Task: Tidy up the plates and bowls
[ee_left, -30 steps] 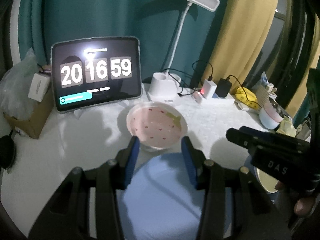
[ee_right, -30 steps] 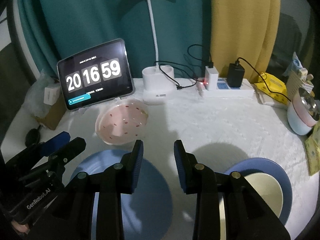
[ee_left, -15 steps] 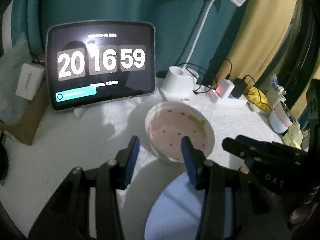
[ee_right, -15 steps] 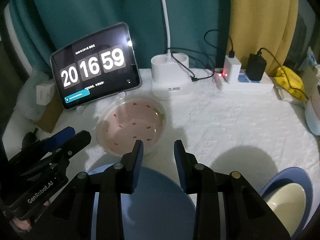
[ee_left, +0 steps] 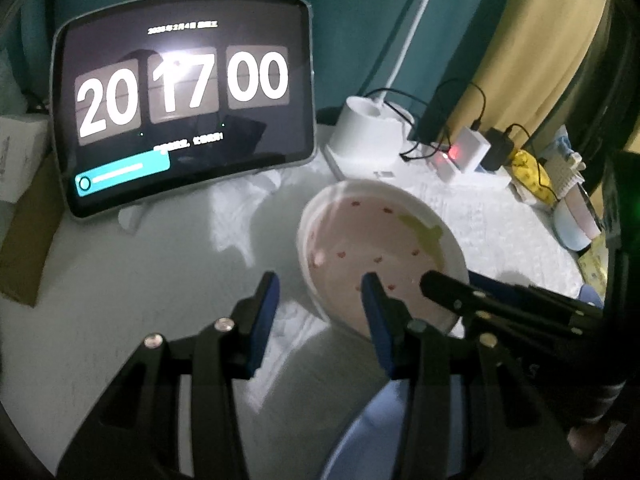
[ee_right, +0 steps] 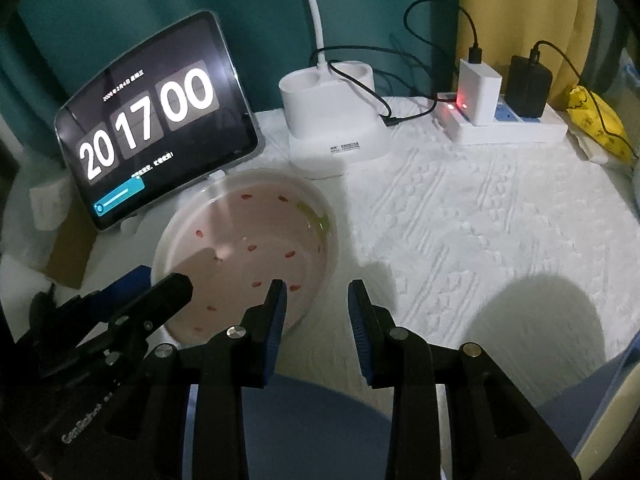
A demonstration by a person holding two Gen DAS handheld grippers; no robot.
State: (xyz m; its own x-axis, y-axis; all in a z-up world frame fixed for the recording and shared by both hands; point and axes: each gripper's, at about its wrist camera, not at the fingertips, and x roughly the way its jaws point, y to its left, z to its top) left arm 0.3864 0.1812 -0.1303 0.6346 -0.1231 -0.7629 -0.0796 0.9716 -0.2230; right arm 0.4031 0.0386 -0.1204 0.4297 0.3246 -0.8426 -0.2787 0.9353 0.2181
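Observation:
A pink bowl with red specks (ee_left: pixel 360 248) (ee_right: pixel 248 240) stands on the white cloth in front of the tablet. My left gripper (ee_left: pixel 320 296) is open, its jaws astride the bowl's near left rim, one fingertip (ee_left: pixel 370 288) over the inside, pads not pressing. My right gripper (ee_right: pixel 316 296) is open too, astride the bowl's near right rim in the same way. Each gripper shows in the other's view: the right gripper (ee_left: pixel 452 280) and the left gripper (ee_right: pixel 158 278). A blue plate (ee_right: pixel 312 420) (ee_left: pixel 360 440) lies just below the fingers, partly hidden by them.
A tablet (ee_right: pixel 152 120) showing a clock leans at the back left, a white lamp base (ee_right: pixel 332 120) and a power strip (ee_right: pixel 508 128) stand behind. Stacked bowls (ee_left: pixel 576 220) sit far right. A cardboard box (ee_left: pixel 24 232) is at the left. A second blue plate's edge (ee_right: pixel 600 384) shows bottom right.
Both grippers have moved forward and down from above the blue plate to the pink bowl, which now looks larger and sits between them. The clock has flipped to 20:17:00.

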